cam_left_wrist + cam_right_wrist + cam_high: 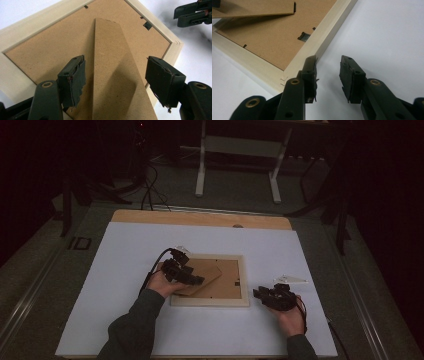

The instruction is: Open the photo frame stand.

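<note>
A pale wooden picture frame point(210, 302) lies face down on the white sheet, its brown backing board point(50, 50) up. A brown cardboard strut point(112, 50) stands up off the backing at a slant. My left gripper point(197, 281) hovers over the frame's left part. Its jaws are open on either side of the strut point(209, 276) without pressing on it. My right gripper point(257, 294) rests just right of the frame, near its front right corner point(287, 75). That gripper point(328, 72) is open with only white sheet between its jaws.
The white sheet point(125, 320) covers a wooden table whose bare far edge point(200, 218) shows. Small metal clips point(303, 37) hold the backing in the frame. Beyond the table, on a dark floor, are cables point(150, 185) and a white stand's legs point(200, 170).
</note>
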### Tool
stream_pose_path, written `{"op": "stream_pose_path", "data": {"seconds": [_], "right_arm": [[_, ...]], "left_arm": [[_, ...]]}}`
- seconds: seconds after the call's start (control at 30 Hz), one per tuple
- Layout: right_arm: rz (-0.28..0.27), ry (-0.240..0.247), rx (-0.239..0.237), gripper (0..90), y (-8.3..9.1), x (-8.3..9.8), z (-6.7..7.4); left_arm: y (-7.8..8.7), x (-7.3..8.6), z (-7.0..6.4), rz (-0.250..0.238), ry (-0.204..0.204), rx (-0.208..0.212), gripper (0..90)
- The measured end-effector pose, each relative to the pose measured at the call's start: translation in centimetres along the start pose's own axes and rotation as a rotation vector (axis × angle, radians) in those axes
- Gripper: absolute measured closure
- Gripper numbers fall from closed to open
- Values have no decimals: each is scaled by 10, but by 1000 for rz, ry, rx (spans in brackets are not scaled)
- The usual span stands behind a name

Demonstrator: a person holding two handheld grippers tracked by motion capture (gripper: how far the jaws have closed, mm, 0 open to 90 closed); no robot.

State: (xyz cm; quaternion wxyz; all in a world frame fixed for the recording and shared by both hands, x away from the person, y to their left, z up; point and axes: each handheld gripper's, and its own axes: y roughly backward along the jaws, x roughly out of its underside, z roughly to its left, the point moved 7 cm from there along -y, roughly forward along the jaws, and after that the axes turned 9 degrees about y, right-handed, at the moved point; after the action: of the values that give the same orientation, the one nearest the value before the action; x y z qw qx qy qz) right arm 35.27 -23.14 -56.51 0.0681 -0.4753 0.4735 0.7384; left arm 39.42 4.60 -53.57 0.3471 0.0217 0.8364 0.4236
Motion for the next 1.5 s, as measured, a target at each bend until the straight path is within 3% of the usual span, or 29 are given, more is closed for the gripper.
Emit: {"op": "stream_pose_path", "data": {"seconds": [0.33, 0.93, 1.5], "right_arm": [[1, 6, -6, 656, -2, 1, 0], [7, 2, -6, 653, -2, 2, 0], [11, 5, -11, 648, -4, 2, 1]], "left_arm": [[-9, 3, 0, 39, 0, 18, 335], [-21, 3, -1, 85, -13, 5, 342], [-25, 5, -2, 114, -24, 17, 381]]}}
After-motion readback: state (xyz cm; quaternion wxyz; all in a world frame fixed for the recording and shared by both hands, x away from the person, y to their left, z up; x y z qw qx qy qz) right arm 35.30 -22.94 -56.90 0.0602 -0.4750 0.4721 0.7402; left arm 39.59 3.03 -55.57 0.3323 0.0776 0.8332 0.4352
